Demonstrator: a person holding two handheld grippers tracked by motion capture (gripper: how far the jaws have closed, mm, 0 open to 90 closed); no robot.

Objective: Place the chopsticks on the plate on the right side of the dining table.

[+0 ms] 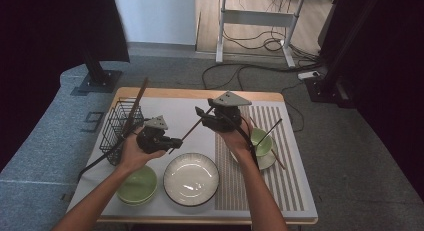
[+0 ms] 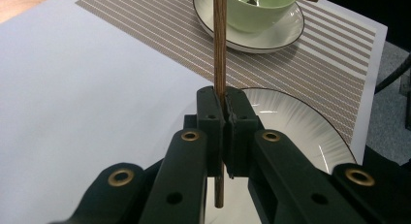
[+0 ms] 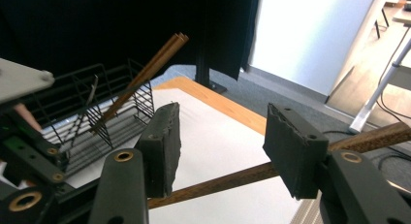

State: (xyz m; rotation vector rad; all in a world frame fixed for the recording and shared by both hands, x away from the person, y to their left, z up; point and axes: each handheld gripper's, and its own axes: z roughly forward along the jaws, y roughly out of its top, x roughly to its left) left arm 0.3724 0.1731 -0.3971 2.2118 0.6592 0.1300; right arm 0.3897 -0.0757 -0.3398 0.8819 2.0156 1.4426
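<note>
- While a single dark-brown wooden chopstick (image 1: 191,130) is clamped near one end by the left gripper (image 1: 172,142), its long axis is seen to run up and to the right in the high view, from that gripper toward the right gripper (image 1: 202,113).
- In the left gripper view the black jaws are shut tight on the stick (image 2: 219,49), which passes straight up between the pads, a short stub being left below them.
- In the right gripper view the same stick (image 3: 228,180) is seen lying crosswise through the gap of the right gripper (image 3: 228,141); the jaws stand apart and neither pad is seen pressing on the wood, so nothing is gripped there.
- The stick's free end is thus already between the right jaws, at a right angle to their closing line; a handover is judged to turn on that crossing, the right jaws needing only to be closed.
- A black wire basket (image 1: 120,123), with more brown chopsticks (image 1: 138,102) leaning in it, stands to the left, just behind the left hand (image 1: 131,153), and is nearer to that hand than to the right.
- A white ribbed plate (image 1: 191,179) lies below the held stick, well apart from it, and a pale green bowl on a saucer (image 1: 262,141) sits on the striped mat by the right hand (image 1: 235,138).
</note>
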